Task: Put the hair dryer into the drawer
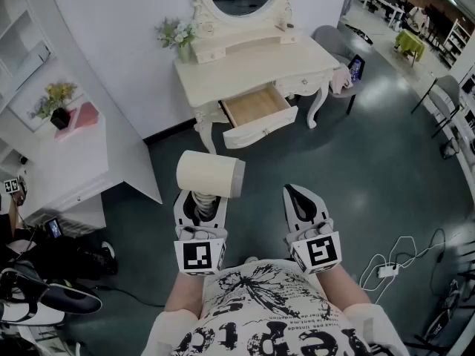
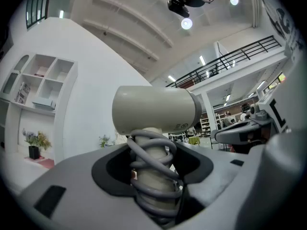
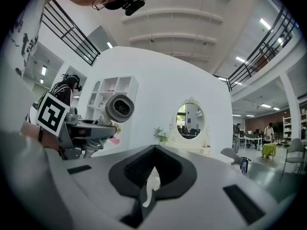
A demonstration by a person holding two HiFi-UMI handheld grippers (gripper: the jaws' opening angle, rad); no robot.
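A cream hair dryer (image 1: 210, 174) stands upright in my left gripper (image 1: 200, 208), barrel across the top. In the left gripper view the jaws are shut on the hair dryer's (image 2: 156, 110) handle, which has its grey cord wound round it, deep in my left gripper (image 2: 152, 176). My right gripper (image 1: 303, 199) is level beside it, jaws together and empty; in its own view my right gripper (image 3: 151, 181) holds nothing and the hair dryer (image 3: 118, 108) shows at the left. Ahead, the dressing table's (image 1: 252, 65) drawer (image 1: 258, 113) is pulled open, with nothing to see inside.
A flower vase (image 1: 178, 35) and an oval mirror (image 3: 189, 121) stand on the dressing table. A white cabinet (image 1: 67, 162) is at the left, a grey chair (image 1: 334, 43) at the table's right. Cables and a power strip (image 1: 390, 269) lie on the floor at the right.
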